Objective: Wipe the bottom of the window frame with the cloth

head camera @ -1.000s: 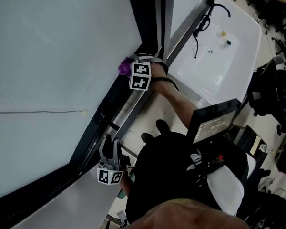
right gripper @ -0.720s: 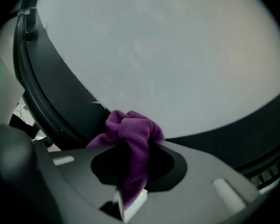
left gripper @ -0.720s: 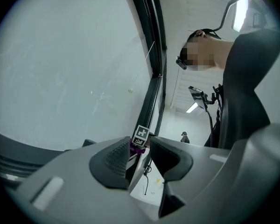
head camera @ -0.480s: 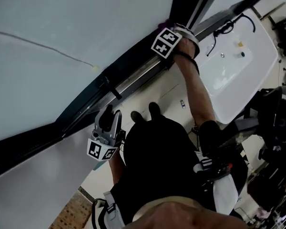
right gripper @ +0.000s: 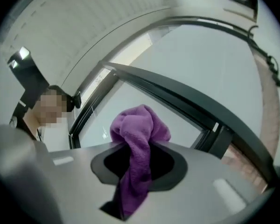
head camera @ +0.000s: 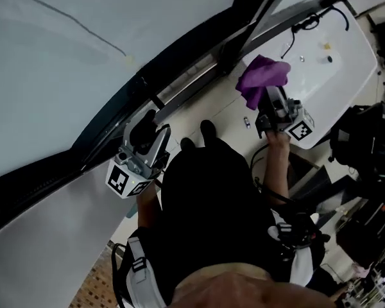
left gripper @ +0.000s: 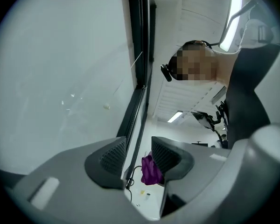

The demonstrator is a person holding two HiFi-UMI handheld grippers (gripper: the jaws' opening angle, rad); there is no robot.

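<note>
Since the previous frame the right tool (head camera: 273,104) has withdrawn from the window frame (head camera: 115,117) and now sits well clear of it. Its jaws are pinched on the purple cloth (head camera: 262,77), which bunches ahead of its tips. The left tool (head camera: 146,126) hangs near the frame, jaws spread and empty. Risk: the loosely bunched cloth could slip from the pinch if dragged hard along the rail.

Cloth (right gripper: 138,129) end — hidden inside right tool (right gripper: 139,168).

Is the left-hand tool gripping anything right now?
No: the left gripper has its jaws apart with nothing between them; the purple cloth seen past them is clamped in the right gripper.
</note>
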